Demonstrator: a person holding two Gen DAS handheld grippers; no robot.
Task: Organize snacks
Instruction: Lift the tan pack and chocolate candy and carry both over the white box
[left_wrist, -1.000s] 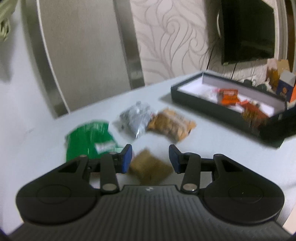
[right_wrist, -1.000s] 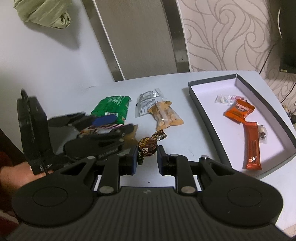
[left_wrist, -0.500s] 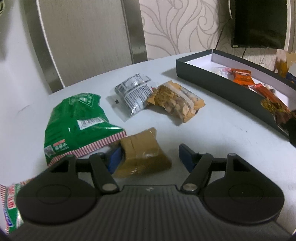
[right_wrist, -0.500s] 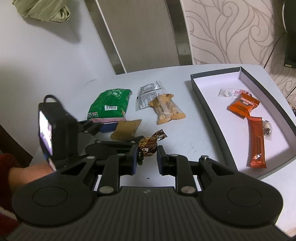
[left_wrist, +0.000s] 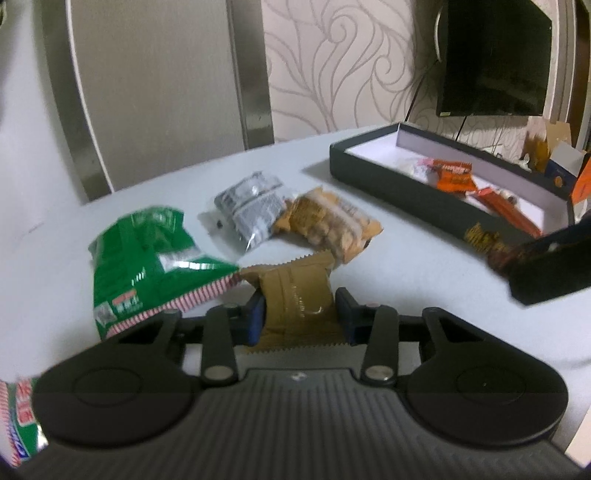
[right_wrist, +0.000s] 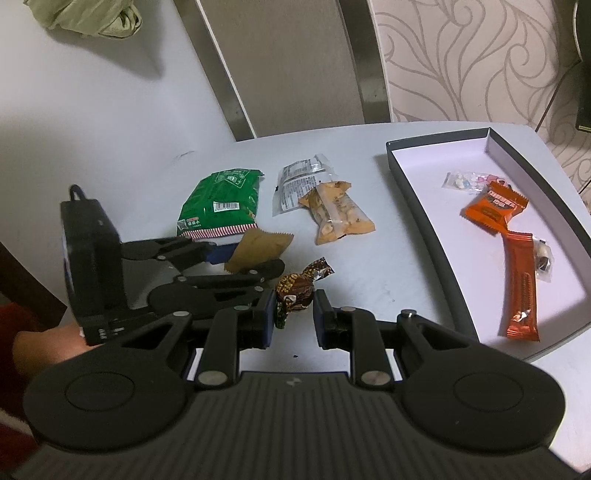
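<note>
My left gripper (left_wrist: 300, 317) has its jaws closing, and its pads pinch a tan packet (left_wrist: 295, 291) just off the white table. From the right wrist view the same left gripper (right_wrist: 221, 258) holds the tan packet (right_wrist: 258, 245) tilted up. My right gripper (right_wrist: 293, 310) is shut on a brown-and-gold wrapped candy (right_wrist: 297, 290), low over the table. A green bag (right_wrist: 221, 203), a silver packet (right_wrist: 299, 181) and a nut-biscuit packet (right_wrist: 340, 214) lie beyond. The dark box (right_wrist: 436, 158) at the right holds an orange packet (right_wrist: 495, 208), an orange bar (right_wrist: 521, 291) and small candies.
A chair back (left_wrist: 159, 92) stands behind the table, and a dark screen (left_wrist: 491, 55) hangs on the patterned wall. Cardboard cartons (left_wrist: 561, 162) sit past the box (left_wrist: 388, 181). Another green-and-red packet (left_wrist: 18, 413) lies near the left gripper's base. A hand in a red sleeve (right_wrist: 37, 339) holds the left gripper.
The left jaws stood wide around the tan packet half a second ago and have since closed onto it. The right gripper has kept the candy and barely moved.
</note>
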